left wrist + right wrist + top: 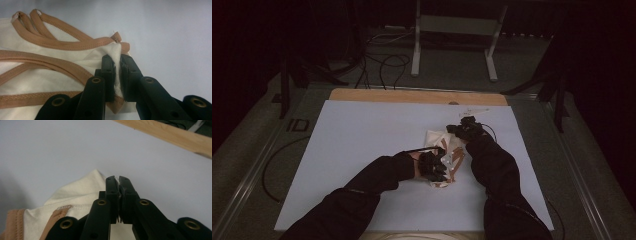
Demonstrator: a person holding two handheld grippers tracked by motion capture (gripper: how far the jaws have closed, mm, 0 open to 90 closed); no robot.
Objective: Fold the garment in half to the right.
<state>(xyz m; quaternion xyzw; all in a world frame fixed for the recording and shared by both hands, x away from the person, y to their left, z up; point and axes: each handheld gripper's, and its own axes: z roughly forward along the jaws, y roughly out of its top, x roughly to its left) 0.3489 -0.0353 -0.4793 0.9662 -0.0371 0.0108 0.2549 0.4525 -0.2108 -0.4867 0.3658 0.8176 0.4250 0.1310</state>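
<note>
Pinching a corner of the cream garment (pixel 50 80), the left gripper (pixel 117 75) has its jaws closed on a fold of white fabric where the tan trim (pixel 62 46) meets in a point — the cloth stands up between the pads. In the right gripper view, the right gripper (pixel 118 195) is clamped on a thin edge of the same garment, which spreads away toward 8 o'clock from the jaws. From the high view the garment (pixel 443 150) lies crumpled on the white table sheet (pixel 362 140), a little to the 4 o'clock side of the sheet's middle. The left gripper (pixel 432 167) sits at the garment's 7 o'clock edge, the right gripper (pixel 464 127) at its 1 o'clock edge — both sleeves enter from 6 o'clock.
</note>
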